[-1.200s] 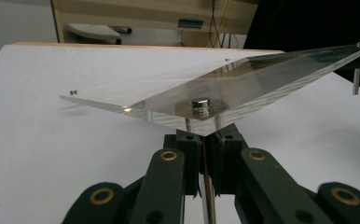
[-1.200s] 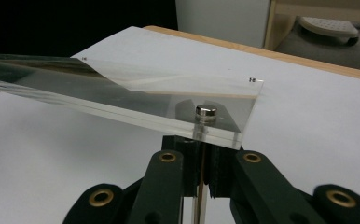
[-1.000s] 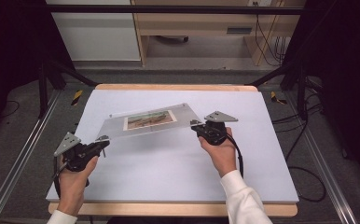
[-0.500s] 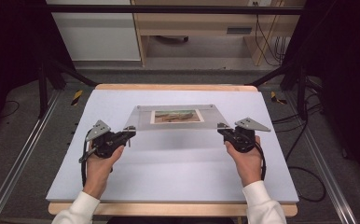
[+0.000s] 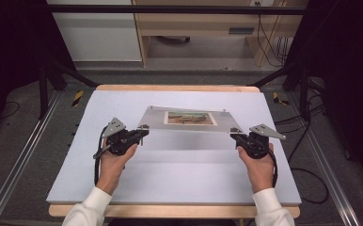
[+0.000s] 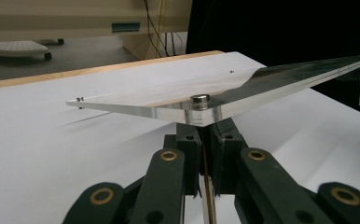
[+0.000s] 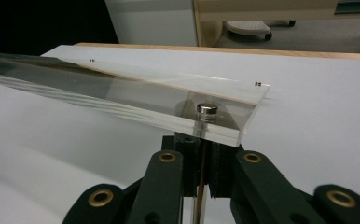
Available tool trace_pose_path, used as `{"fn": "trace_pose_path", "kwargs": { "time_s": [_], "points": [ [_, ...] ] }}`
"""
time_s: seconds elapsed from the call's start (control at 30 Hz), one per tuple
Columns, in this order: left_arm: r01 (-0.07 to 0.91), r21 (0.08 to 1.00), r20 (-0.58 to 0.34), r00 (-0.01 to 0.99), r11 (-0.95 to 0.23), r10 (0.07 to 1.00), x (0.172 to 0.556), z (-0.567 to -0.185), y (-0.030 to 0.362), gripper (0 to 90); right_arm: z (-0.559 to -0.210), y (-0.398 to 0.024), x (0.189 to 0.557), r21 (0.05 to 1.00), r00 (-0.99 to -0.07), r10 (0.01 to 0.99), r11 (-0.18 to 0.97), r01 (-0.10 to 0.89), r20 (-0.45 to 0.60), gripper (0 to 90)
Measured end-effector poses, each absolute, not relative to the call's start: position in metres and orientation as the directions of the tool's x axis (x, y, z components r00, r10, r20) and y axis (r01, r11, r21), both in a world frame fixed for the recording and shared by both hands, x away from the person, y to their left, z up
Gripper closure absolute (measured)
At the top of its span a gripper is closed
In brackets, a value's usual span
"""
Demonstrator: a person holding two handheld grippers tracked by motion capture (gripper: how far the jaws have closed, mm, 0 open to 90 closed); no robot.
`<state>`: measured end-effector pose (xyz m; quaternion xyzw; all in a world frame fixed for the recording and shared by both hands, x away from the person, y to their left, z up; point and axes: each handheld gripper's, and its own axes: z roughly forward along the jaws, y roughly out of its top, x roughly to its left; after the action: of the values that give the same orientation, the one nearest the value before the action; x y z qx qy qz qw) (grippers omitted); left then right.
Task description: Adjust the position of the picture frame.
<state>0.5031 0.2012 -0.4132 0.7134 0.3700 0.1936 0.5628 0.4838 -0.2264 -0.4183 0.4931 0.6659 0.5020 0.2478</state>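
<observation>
A clear acrylic panel (image 5: 189,123) with a small landscape picture (image 5: 190,117) in its middle hangs above the white table (image 5: 170,179), level and square to it. My left gripper (image 5: 143,131) is shut on its near left corner. My right gripper (image 5: 236,135) is shut on its near right corner. In the left gripper view the panel (image 6: 169,95) rests over the closed jaws of that gripper (image 6: 205,135), with a round metal stud (image 6: 200,99) at the corner and a thin pin between the jaws. The right gripper view shows the same hold: panel (image 7: 136,100), stud (image 7: 207,110), gripper (image 7: 201,142).
The table has a wooden rim (image 5: 175,88) at the far side and metal rails (image 5: 19,160) along both sides. Cables (image 5: 306,141) lie on the floor at the right. A cabinet (image 5: 193,28) stands behind the table.
Both grippers carried the panel to the right. It turned from a slant, with the left end nearer the person, to square with the table.
</observation>
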Motion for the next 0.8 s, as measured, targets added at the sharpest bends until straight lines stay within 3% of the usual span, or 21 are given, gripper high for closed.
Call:
{"fn": "trace_pose_path", "kwargs": {
  "time_s": [0.8],
  "points": [
    [0.301, 0.948, -0.124, 0.653, -0.106, 0.747, 0.5, -0.431, 0.221, 82.5, -0.433, -0.206, 0.473, 0.912, -0.384, 0.909, 0.011, 0.409, 0.162, 84.4]
  ]
}}
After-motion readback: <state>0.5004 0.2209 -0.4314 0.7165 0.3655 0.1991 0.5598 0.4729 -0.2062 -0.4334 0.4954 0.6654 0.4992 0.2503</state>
